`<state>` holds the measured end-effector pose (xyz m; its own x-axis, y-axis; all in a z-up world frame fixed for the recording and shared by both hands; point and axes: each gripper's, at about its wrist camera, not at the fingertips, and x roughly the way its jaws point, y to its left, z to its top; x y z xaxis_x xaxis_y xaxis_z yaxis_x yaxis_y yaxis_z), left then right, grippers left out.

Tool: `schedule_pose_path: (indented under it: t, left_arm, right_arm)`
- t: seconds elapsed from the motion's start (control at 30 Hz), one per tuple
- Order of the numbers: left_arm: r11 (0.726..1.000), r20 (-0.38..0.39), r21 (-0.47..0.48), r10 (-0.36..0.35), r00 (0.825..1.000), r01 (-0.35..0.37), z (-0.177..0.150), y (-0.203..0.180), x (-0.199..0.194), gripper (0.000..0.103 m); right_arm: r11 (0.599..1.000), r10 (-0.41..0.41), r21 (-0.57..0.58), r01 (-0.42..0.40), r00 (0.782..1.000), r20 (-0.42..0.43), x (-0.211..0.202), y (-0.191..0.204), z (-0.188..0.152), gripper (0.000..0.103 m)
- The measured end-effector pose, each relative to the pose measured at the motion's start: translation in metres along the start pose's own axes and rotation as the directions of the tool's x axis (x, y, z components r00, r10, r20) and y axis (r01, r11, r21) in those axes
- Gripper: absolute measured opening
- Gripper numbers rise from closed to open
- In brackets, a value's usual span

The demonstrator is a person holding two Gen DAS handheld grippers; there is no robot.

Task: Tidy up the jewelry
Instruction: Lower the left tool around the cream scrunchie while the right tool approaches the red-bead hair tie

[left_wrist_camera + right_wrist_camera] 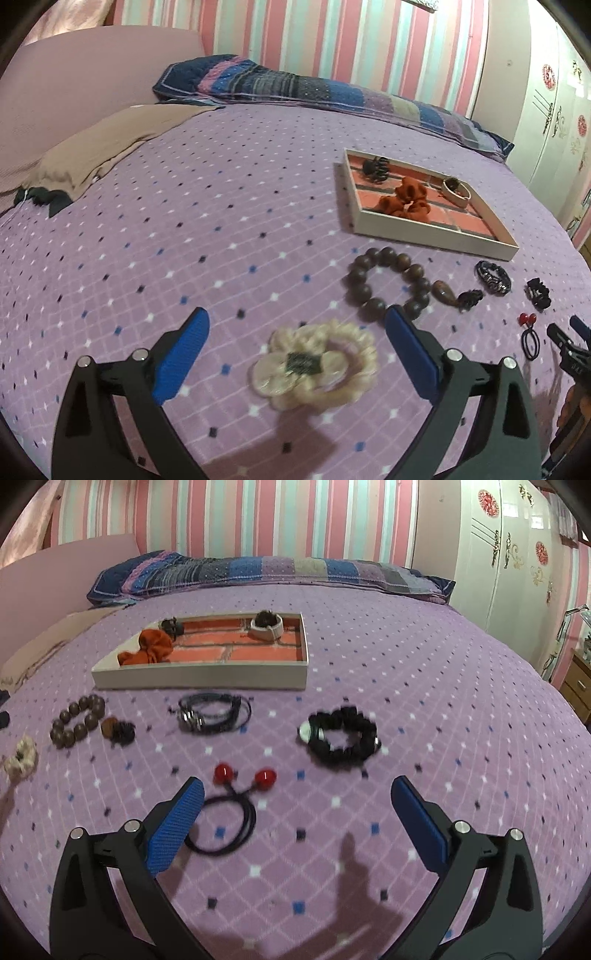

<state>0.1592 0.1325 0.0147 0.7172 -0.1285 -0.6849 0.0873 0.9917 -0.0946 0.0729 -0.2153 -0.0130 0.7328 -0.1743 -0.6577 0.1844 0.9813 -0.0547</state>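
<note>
My left gripper [295,317] is open above the purple bedspread, with a cream scrunchie [314,363] lying between its blue fingers. A brown bead bracelet [388,286] lies just beyond. My right gripper [297,784] is open and empty. A black hair tie with two red balls [236,801] lies by its left finger, a black scrunchie [341,734] ahead. A dark cord bracelet [210,712] lies before the tray [199,675], which holds an orange scrunchie [149,648], a dark claw clip [171,626] and a beige band [266,626].
A patchwork pillow [258,572] lies at the head of the bed. A tan cloth [110,147] lies at the far left. A white wardrobe [498,554] and a wooden nightstand [578,686] stand at the right. The right gripper shows in the left wrist view [572,350].
</note>
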Motion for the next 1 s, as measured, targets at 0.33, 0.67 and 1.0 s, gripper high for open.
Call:
schedule_pose_path:
  t: [0.33, 0.67, 1.0]
  left_arm:
    - [1.0, -0.016, 0.005, 0.024, 1.0, -0.024, -0.02, 0.02, 0.007, 0.094]
    - [1.0, -0.068, 0.007, 0.018, 0.998, -0.018, -0.031, 0.023, 0.034, 0.094]
    - [0.997, -0.071, 0.065, 0.046, 0.996, -0.041, -0.035, 0.012, 0.043, 0.094]
  right_arm:
    - [1.0, -0.019, 0.025, 0.018, 1.0, 0.012, -0.002, 0.003, -0.008, 0.099]
    - [0.999, -0.031, 0.02, 0.031, 0.999, -0.012, 0.008, 0.007, -0.01, 0.099]
    - [1.0, -0.002, 0.02, 0.003, 0.999, -0.053, 0.022, 0.013, -0.014, 0.095]
